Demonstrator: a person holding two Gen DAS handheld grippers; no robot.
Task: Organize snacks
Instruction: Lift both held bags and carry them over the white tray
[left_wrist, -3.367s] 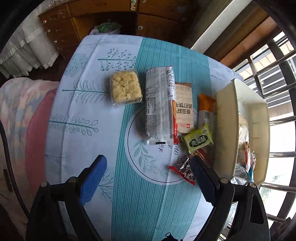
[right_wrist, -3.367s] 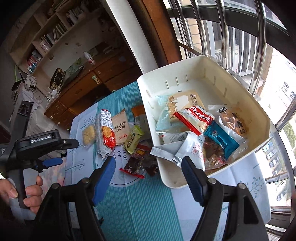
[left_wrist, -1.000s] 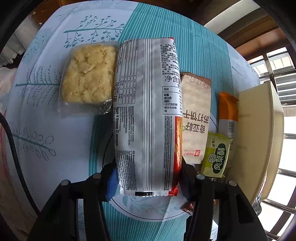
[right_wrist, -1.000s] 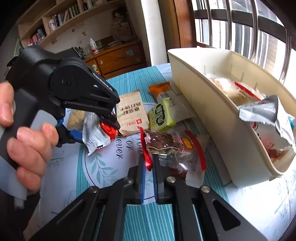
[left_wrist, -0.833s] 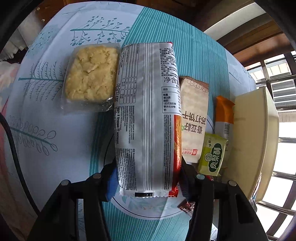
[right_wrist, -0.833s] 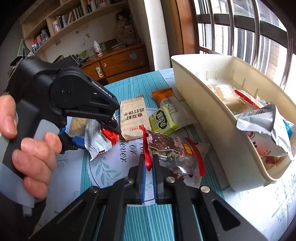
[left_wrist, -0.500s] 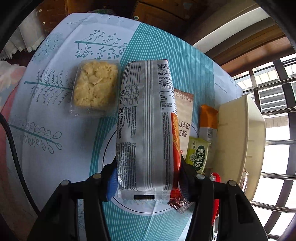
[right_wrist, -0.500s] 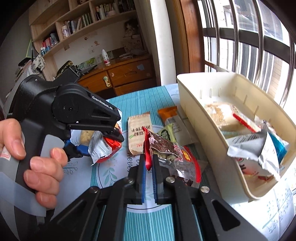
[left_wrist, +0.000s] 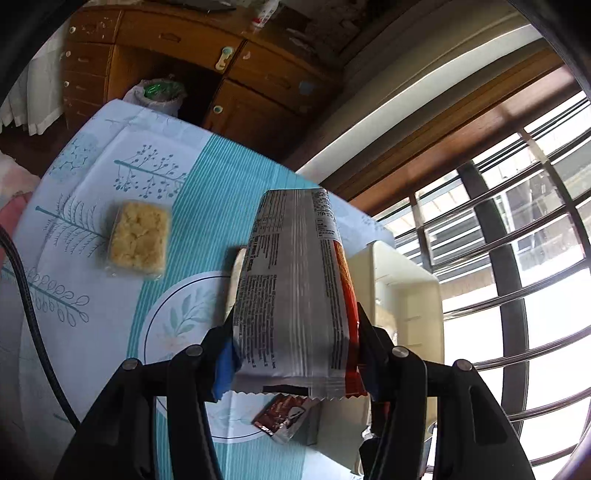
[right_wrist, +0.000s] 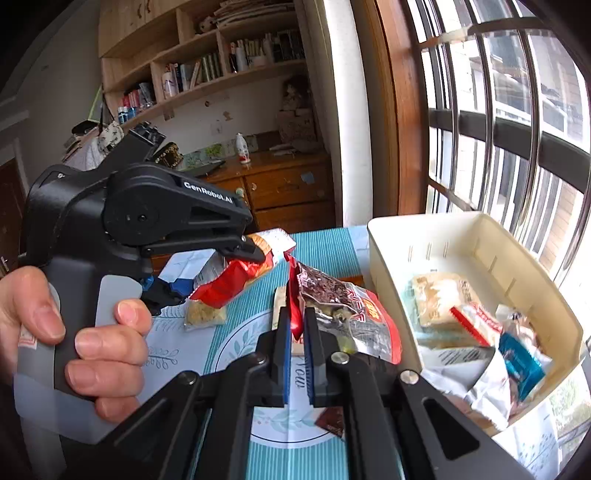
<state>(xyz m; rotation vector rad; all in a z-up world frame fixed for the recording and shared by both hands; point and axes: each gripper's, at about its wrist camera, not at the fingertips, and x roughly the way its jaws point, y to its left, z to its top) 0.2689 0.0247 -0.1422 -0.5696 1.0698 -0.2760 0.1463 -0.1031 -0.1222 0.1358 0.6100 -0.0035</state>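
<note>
Cream bin (right_wrist: 461, 236) contents – right view only, small brown sachet (left_wrist: 282, 415) – left view

silver biscuit pack (left_wrist: 295, 288): clamped across my left jaws, lifted off desk | dark red-edged snack bag (right_wrist: 343, 306): pinched by its seam in my right jaws | cream basket (right_wrist: 524, 266): holds several packets

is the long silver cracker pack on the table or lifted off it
Lifted. The left gripper clamps the silver cracker pack at its near end, and it hangs clear above the tablecloth.
</note>
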